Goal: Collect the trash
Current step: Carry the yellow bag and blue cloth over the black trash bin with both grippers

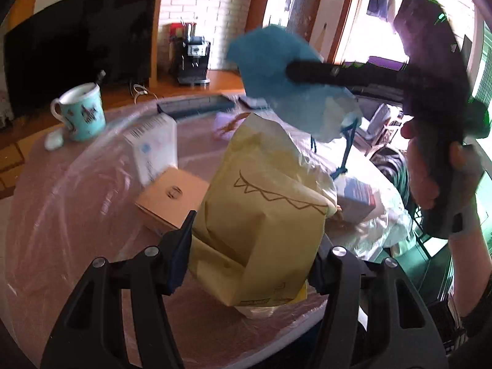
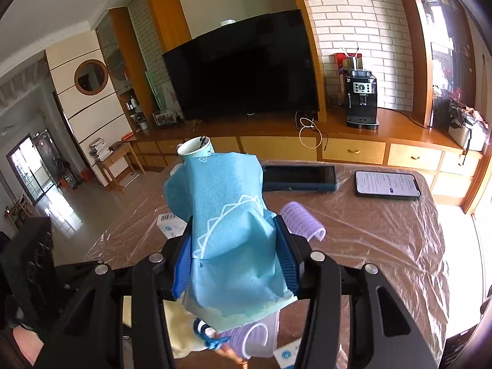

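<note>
Left gripper [image 1: 249, 246] clamps the yellow paper bag [image 1: 261, 215], right gripper [image 2: 235, 255] pinches blue paper [image 2: 227, 233] loosely; risk: paper slips, or drops beside the bag.

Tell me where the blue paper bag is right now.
The blue bag is clamped in the right gripper, held above the table; in the left wrist view it hangs over the yellow bag.

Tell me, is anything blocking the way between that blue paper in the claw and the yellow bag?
Nothing visible does. The right claw holds the blue paper up in the air above the yellow bag, which the left claw grips. Only open air shows between them.
</note>
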